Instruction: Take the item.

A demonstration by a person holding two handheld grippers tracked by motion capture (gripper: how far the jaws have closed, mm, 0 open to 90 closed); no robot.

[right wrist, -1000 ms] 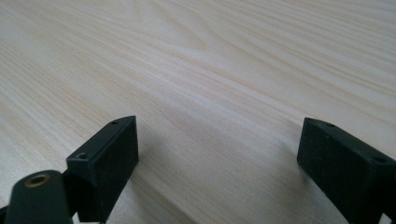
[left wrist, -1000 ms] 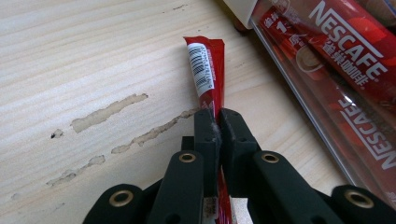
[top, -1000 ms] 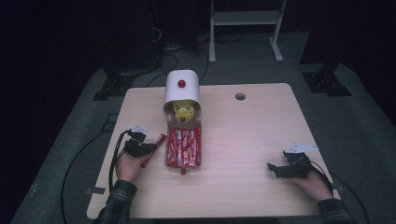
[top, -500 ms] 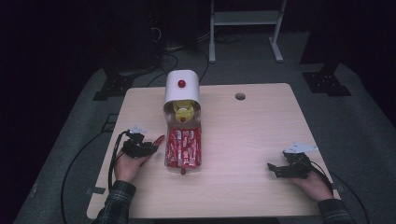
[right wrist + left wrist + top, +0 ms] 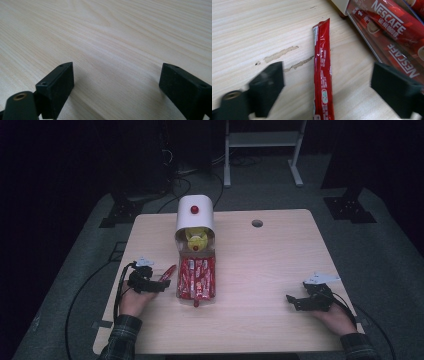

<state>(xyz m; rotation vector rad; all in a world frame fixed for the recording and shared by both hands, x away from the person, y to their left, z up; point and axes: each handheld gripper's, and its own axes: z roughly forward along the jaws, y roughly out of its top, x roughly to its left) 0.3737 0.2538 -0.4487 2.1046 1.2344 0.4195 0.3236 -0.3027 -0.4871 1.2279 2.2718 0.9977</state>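
Left gripper view shows you the red coffee stick (image 5: 322, 72) lying flat on the counter (image 5: 249, 30) between the two black jaws, and its long axis runs away from the camera, nearly in line with the jaws themselves. The jaws of your left gripper (image 5: 161, 284) have just been opening; now they stand wide, and neither of them touches the stick, so it is released. In the high view the stick (image 5: 168, 272) lies just beside the left edge of the clear tray (image 5: 176, 285) full of similar sticks, pointing up toward the white dispenser (image 5: 195, 215). Your left hand (image 5: 131, 301) is clearly the nearer one. Your right gripper (image 5: 304, 302) rests well apart, near the right edge, with its jaws open over bare wood. I judge any next move on this stick belongs to the left.
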